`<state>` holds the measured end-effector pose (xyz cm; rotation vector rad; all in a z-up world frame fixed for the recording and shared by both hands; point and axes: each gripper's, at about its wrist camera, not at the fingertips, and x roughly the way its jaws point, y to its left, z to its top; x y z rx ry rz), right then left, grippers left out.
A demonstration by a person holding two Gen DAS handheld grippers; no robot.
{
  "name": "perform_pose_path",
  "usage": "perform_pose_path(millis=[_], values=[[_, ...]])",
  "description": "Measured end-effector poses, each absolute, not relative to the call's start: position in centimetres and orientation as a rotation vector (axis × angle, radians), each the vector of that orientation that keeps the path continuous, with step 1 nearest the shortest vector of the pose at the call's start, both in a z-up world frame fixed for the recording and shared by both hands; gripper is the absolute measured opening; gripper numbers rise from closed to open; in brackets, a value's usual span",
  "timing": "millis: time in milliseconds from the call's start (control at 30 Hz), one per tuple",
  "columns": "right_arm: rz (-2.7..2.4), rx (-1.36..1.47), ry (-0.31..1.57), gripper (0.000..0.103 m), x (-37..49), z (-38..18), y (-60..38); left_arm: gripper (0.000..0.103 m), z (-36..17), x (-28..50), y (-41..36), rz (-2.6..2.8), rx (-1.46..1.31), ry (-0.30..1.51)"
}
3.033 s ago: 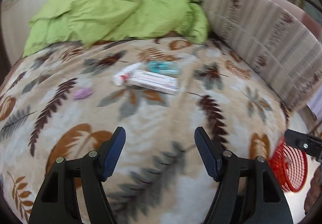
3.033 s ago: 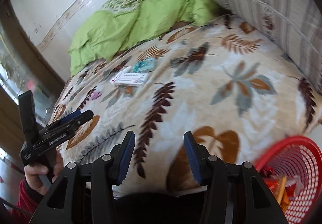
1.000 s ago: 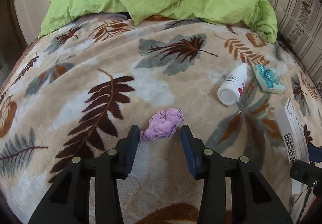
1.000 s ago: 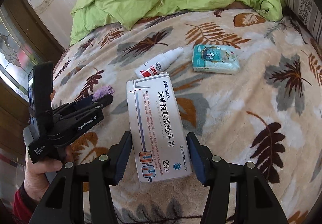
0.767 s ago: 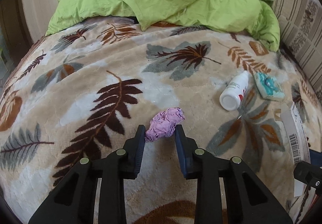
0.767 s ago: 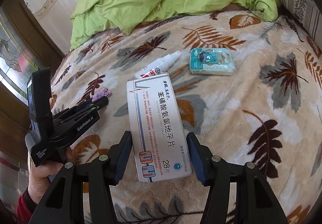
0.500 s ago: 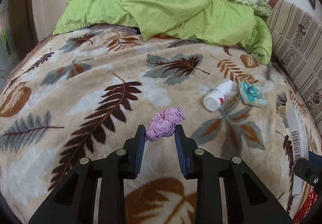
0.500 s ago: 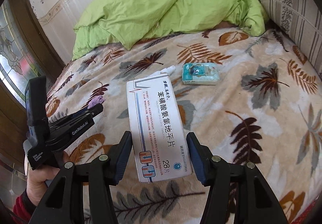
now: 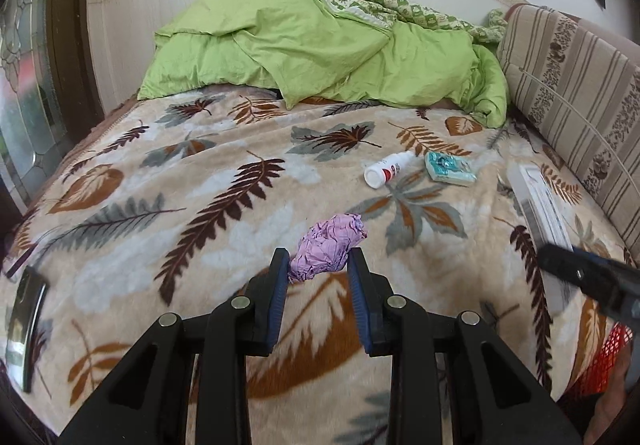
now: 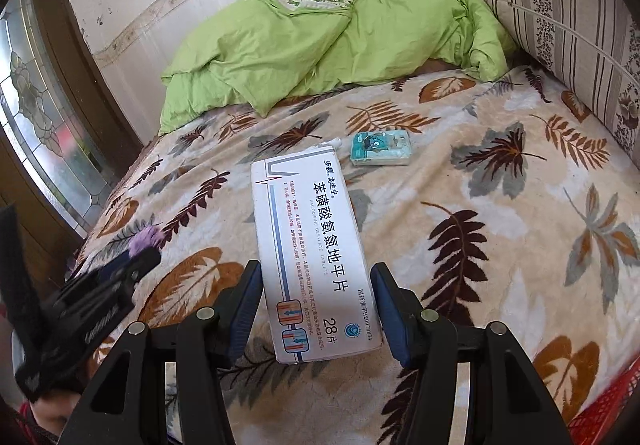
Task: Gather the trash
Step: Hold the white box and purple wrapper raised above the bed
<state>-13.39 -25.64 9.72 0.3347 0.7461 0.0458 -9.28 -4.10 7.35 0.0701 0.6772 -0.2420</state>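
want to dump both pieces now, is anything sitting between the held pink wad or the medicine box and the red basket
Nothing visible does. The left gripper holds the pink wad, the right gripper the medicine box, both above the blanket. Only an edge of the red basket shows at lower right.

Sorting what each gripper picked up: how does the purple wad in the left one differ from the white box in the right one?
The purple wad is crumpled and shapeless; the white box is flat, rectangular and printed with text. The wad is small, barely past the left gripper pads; the box is long and sticks out well beyond the right gripper. The left jaws stand narrow on the wad, the right jaws wider on the box. Both are gripped and lifted above the leaf-patterned blanket.
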Motion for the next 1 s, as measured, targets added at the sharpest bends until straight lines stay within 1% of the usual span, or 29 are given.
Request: perform_pose_path(millis=[333,1000], values=[[0.041,0.328,0.765,0.059,-12.6,9.3,-24.9,0.029,6.1,-9.2,-4.8,-0.176,0.135,0.663],[0.042,0.327,0.789,0.059,-11.7,8.7,-24.6,0.029,6.0,-8.9,-5.8,-0.199,0.191,0.634]])
